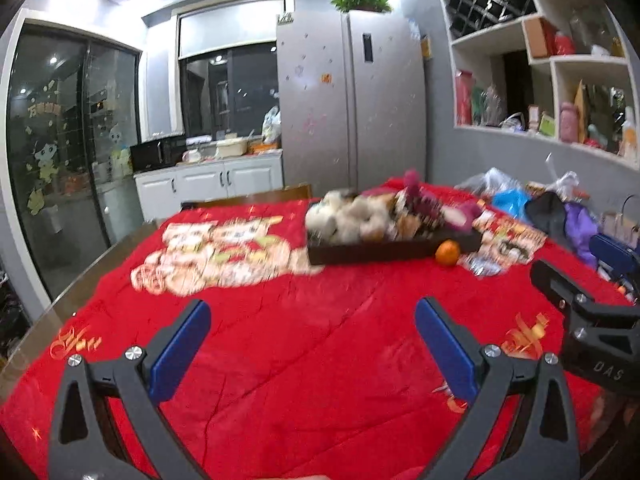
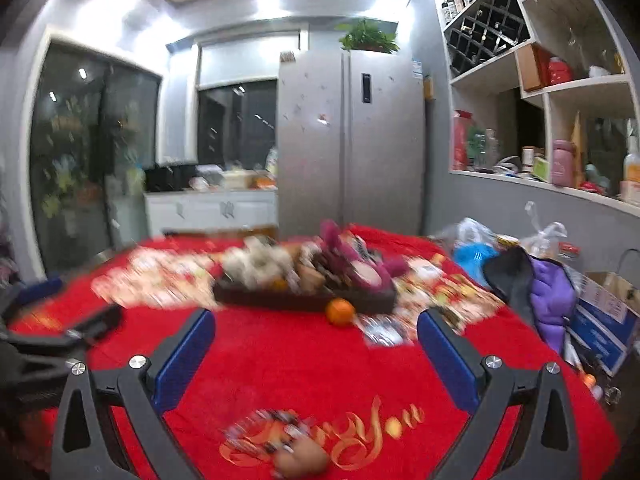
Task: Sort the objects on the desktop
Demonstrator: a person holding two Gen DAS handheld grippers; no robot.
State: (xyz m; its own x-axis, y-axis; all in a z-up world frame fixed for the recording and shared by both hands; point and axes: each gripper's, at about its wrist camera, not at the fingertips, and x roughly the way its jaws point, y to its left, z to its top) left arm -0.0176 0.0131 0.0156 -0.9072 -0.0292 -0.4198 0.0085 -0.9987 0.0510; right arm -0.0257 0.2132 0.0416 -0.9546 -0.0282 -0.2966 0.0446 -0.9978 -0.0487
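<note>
I am holding both grippers above a red tablecloth [image 1: 304,344], and neither holds anything. The left gripper [image 1: 312,344] has its blue-padded jaws spread wide apart with only cloth between them. The right gripper [image 2: 316,354] is likewise wide open and empty.

Straight ahead of both sets of jaws, well beyond the fingertips, sits a dark tray [image 2: 280,300] heaped with soft toys and packets, blurred by motion. I judge it to be the sorting bin, since most objects are already piled there. A small round orange [image 2: 340,311] rests on the cloth, just in front of the tray's near edge. Flat printed packets [image 2: 384,332] lie just ahead of the right gripper's right jaw. A brownish object [image 2: 300,460] lies near the camera between the right jaws, too blurred to identify.
</note>
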